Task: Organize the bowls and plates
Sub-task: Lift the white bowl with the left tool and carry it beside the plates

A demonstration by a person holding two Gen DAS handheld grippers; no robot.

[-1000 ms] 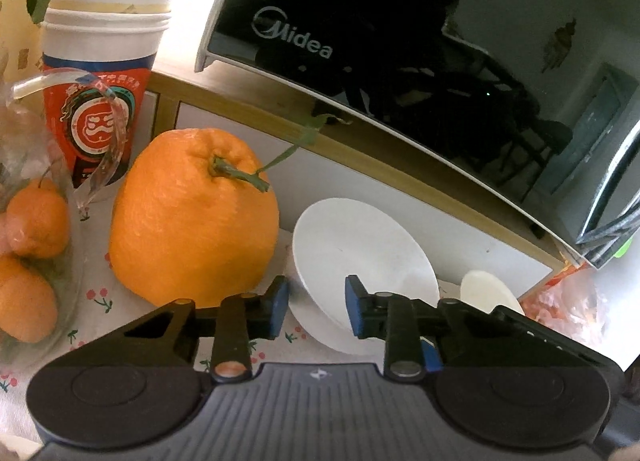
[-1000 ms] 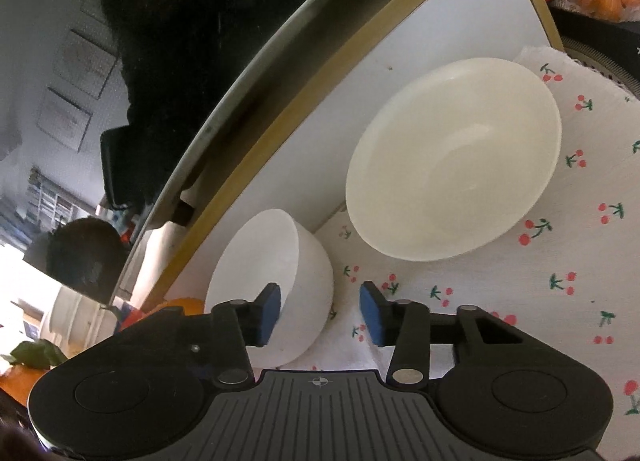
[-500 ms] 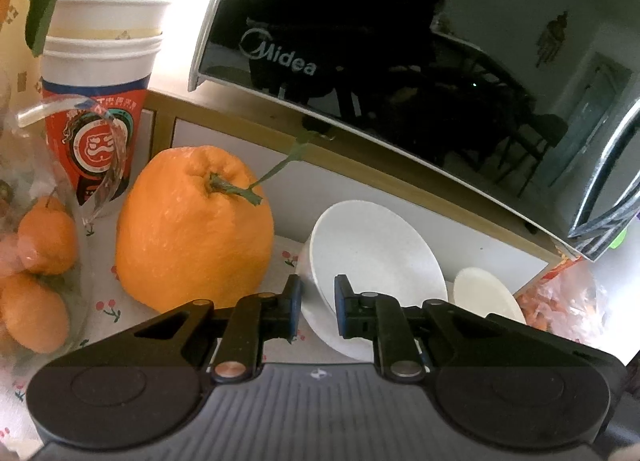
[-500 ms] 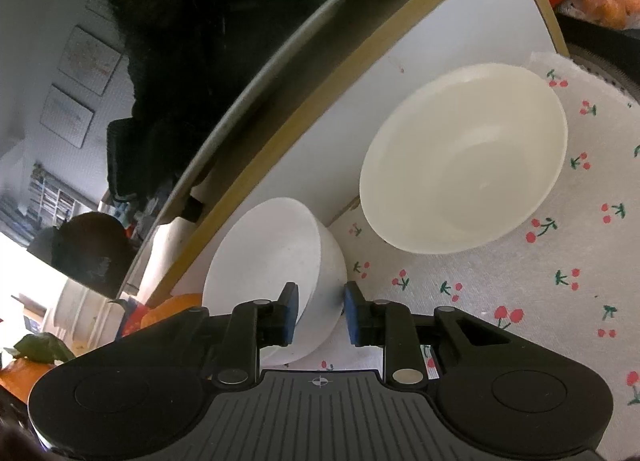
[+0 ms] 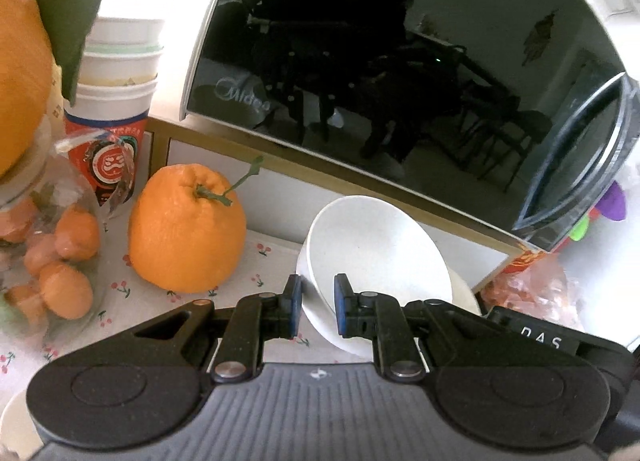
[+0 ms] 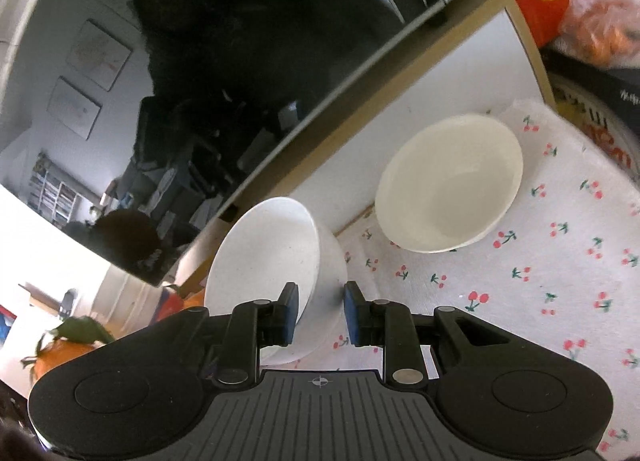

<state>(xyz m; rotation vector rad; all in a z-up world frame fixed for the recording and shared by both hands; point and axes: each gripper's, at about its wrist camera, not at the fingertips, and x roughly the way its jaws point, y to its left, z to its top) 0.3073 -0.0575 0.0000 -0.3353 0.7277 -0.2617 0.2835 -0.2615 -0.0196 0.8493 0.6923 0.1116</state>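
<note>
Evidently the white bowl (image 5: 380, 257) is pinched by its rim on both sides, by the left gripper (image 5: 316, 305) and the right gripper (image 6: 318, 313), and held tilted above the cherry-print cloth (image 6: 560, 281). A slip from thin rim grips could be caused by uneven pulling. Pad contact is partly hidden. The second bowl (image 6: 448, 185) is seen nearby.

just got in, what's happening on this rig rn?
A person is working two handheld tools on one white bowl. The left tool and right tool each clamp its rim from opposite sides, and the bowl sits tilted, apparently lifted off the cherry-print cloth. A second white bowl rests on the cloth beside it. A big orange sits nearby.
</note>
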